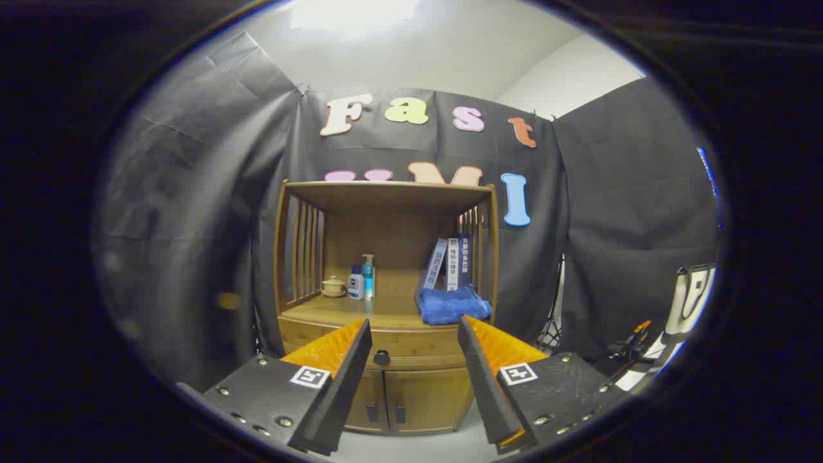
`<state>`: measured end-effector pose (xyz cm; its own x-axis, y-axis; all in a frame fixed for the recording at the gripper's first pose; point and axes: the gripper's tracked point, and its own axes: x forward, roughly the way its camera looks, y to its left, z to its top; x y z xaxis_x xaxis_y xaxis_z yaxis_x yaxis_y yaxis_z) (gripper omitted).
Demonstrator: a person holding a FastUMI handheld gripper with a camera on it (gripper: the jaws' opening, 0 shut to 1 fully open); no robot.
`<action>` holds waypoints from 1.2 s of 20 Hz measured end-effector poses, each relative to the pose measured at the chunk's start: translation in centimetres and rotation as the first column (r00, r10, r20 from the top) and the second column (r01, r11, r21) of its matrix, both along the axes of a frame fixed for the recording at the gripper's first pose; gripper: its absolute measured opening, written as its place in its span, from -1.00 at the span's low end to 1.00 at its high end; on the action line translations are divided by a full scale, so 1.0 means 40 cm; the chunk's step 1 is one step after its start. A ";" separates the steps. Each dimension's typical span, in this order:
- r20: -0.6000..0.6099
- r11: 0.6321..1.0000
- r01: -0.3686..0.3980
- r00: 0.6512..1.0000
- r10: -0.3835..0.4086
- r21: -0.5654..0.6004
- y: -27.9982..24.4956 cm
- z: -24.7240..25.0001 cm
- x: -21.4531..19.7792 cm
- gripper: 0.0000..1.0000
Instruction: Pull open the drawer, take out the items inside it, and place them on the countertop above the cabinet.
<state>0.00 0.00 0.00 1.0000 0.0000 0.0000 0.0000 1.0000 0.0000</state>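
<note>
Open hand-held gripper (pixel 415 337) faces one closed drawer (pixel 411 347), two bottles (pixel 361 280), three books (pixel 450 262).

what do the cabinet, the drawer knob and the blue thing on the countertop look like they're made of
Cabinet: wood, maybe bamboo, light brown with visible grain and a matte finish. Drawer knob: dark and rounded, metal or plastic, too small to tell. Blue towel: soft folded cloth, fuzzy like terry. The open gripper has the knob between its fingers, farther ahead.
</note>
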 end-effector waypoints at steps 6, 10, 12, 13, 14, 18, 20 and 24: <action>-0.009 1.000 -0.005 1.000 0.005 -0.012 0.008 -0.010 0.000 0.63; -0.011 1.000 -0.006 1.000 0.006 -0.010 0.012 -0.009 -0.002 0.62; -0.012 1.000 -0.006 1.000 0.006 -0.010 0.012 -0.009 0.000 0.62; -0.010 1.000 -0.004 1.000 0.004 -0.011 0.011 -0.010 0.000 0.62; -0.008 1.000 -0.001 1.000 0.001 -0.014 0.011 -0.010 0.002 0.62; -0.021 0.999 0.028 0.999 -0.029 -0.039 0.004 -0.031 0.051 0.62; -0.024 0.998 0.048 0.998 -0.049 -0.043 0.003 -0.046 0.111 0.63; -0.084 0.998 0.022 0.996 -0.027 -0.056 0.052 -0.130 0.253 0.62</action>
